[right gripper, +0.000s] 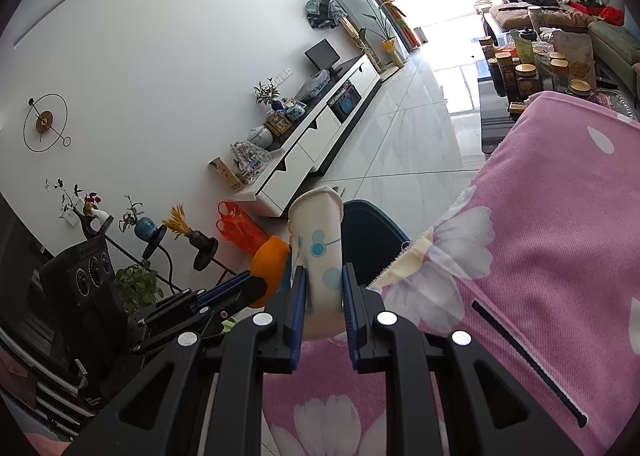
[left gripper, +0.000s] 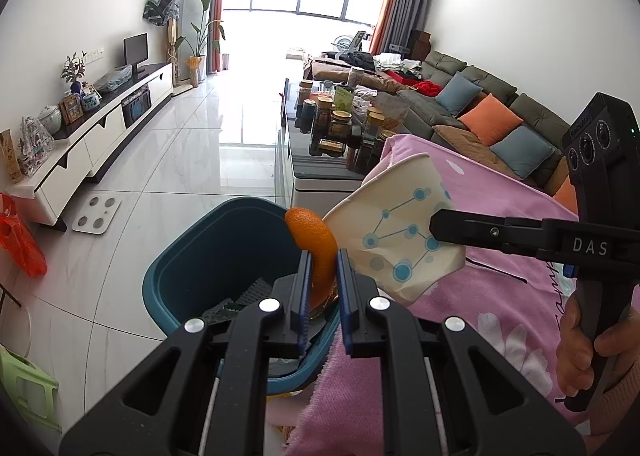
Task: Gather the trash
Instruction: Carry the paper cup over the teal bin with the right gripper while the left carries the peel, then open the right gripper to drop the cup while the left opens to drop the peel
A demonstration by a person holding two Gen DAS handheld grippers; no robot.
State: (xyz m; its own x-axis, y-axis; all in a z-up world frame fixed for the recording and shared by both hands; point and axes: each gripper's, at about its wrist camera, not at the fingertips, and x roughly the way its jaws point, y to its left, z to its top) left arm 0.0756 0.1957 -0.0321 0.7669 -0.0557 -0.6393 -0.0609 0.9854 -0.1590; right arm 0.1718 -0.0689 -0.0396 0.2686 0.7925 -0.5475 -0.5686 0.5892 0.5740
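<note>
My left gripper (left gripper: 323, 262) is shut on a curved piece of orange peel (left gripper: 314, 244) and holds it over the rim of a teal trash bin (left gripper: 192, 280). The bin holds dark scraps. My right gripper (right gripper: 323, 280) is shut on a squashed white paper cup with blue dots (right gripper: 318, 252), right beside the peel (right gripper: 270, 260). In the left wrist view the cup (left gripper: 400, 240) hangs over the edge of the pink flowered cloth (left gripper: 500, 224), clamped by the right gripper (left gripper: 436, 226). The bin (right gripper: 368, 232) shows just behind the cup.
The pink cloth (right gripper: 560, 236) covers a surface to the right of the bin. A coffee table crowded with jars (left gripper: 340, 124) stands beyond, with a sofa (left gripper: 480, 108) at right. A white TV cabinet (left gripper: 100, 136), a bathroom scale (left gripper: 96, 214) and an orange bag (left gripper: 20, 240) lie at left.
</note>
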